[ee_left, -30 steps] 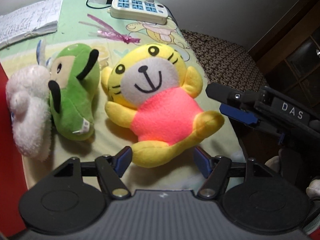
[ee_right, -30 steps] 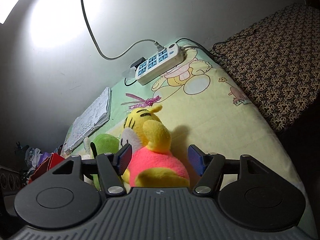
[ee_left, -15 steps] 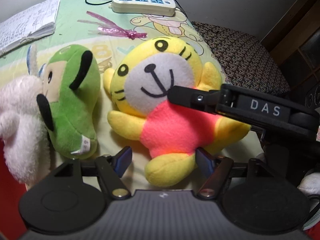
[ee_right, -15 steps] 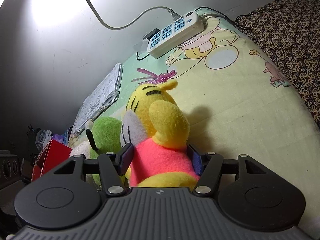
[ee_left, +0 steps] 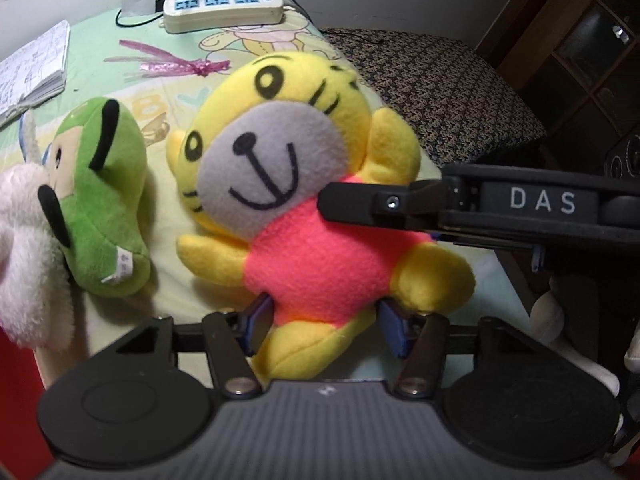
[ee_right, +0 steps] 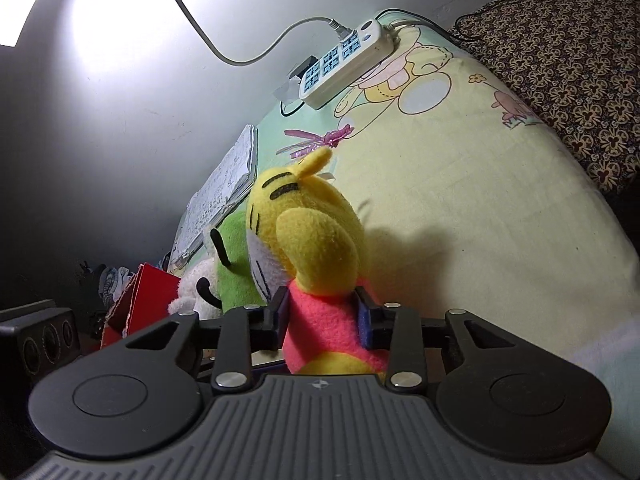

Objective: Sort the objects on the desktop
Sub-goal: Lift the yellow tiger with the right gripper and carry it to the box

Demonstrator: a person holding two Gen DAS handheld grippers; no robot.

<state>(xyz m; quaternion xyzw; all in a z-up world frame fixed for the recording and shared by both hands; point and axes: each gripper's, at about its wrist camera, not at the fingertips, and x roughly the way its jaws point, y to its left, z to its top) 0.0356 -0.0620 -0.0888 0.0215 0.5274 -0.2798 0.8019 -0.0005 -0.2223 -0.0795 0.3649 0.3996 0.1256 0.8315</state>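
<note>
A yellow tiger plush in a pink shirt lies face up on the cartoon-print sheet. My right gripper is shut on its pink body, and the plush's head rises in front of that camera. In the left wrist view one right finger crosses the plush's shoulder. My left gripper is open, with the plush's lower body and one leg between its blue pads. Beside the tiger on the left lie a green plush and a white fluffy plush.
A white power strip sits at the far edge by the wall, with a pink ribbon and an open notebook nearby. A patterned cushion lies to the right. A red box and a dark speaker stand left.
The right gripper moved in over the tiger plush and closed on its pink body. The left gripper came forward until the plush's lower body sat between its fingers.
</note>
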